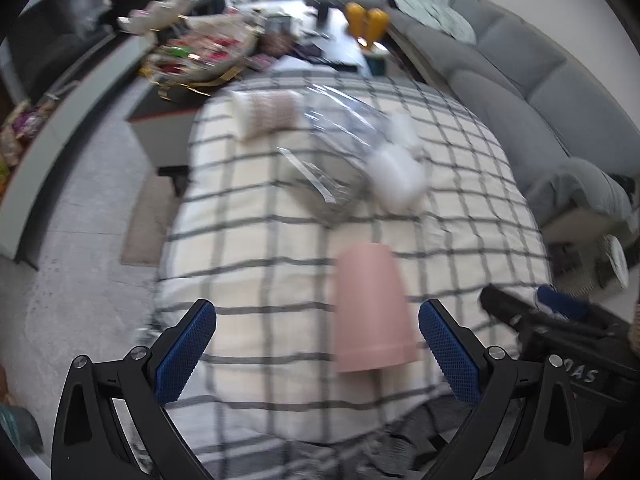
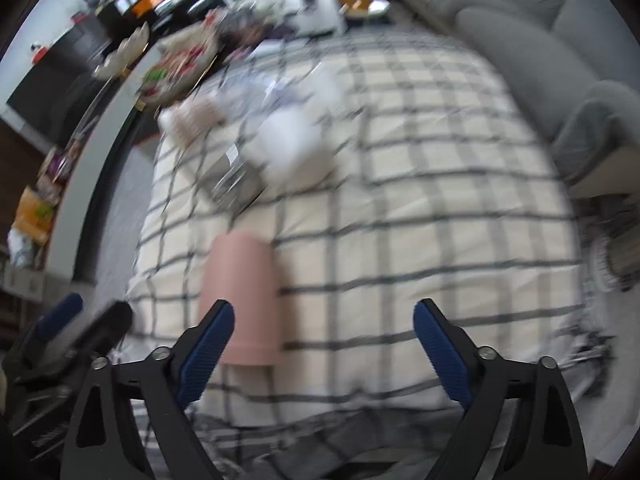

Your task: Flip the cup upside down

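I see the pink cup standing on the checked cloth at the near end of the table. Its wide rim is down and its closed bottom is up, so I think the flip is already done. My left gripper is wide open and holds nothing. My right gripper is wide open too, with the cup just past its left finger. Farther back lie a clear bag and a white cup. All that seems left is to pull both grippers away.
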`<state>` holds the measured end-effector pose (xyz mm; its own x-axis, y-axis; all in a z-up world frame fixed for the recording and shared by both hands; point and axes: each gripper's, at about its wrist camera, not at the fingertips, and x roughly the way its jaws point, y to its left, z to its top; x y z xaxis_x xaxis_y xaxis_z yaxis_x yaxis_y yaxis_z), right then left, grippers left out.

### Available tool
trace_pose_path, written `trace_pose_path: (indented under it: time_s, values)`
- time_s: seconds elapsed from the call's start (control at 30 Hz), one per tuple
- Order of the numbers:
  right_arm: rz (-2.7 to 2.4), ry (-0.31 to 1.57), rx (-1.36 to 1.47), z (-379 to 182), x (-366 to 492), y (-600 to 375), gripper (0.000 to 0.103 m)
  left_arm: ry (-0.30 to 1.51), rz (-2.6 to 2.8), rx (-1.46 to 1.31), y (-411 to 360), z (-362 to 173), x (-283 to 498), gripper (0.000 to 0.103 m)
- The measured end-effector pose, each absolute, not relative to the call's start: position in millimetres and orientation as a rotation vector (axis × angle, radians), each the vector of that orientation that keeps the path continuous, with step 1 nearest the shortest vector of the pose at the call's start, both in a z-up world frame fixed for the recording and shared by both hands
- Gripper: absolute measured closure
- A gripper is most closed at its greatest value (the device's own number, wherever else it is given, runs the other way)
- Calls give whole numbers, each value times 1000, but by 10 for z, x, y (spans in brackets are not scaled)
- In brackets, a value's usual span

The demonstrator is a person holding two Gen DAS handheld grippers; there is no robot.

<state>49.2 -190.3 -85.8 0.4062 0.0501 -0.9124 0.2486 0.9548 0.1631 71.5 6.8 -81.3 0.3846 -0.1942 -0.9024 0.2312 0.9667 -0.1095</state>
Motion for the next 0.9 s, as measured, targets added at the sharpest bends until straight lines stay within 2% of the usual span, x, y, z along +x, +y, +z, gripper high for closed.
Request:
trace_pose_path:
  time_s: [0.33, 0.47, 0.8, 0.9]
  values:
    - [-279, 1081, 354, -683, 494, -2590, 8, 1386, -336, 137, -679, -1036, 1118, 0]
    - [-302, 1100, 408, -727, 636, -2761, 8, 1548, -280, 109, -713, -1275, 1345, 0]
    - [-281, 1147, 469, -936, 994, -2902, 8, 1763, -192, 188, -844, -1705, 1686, 2]
    - [-282, 1186, 487, -1074, 1094, -2970, 8, 1832, -185, 208, -907, -1874, 1741, 6]
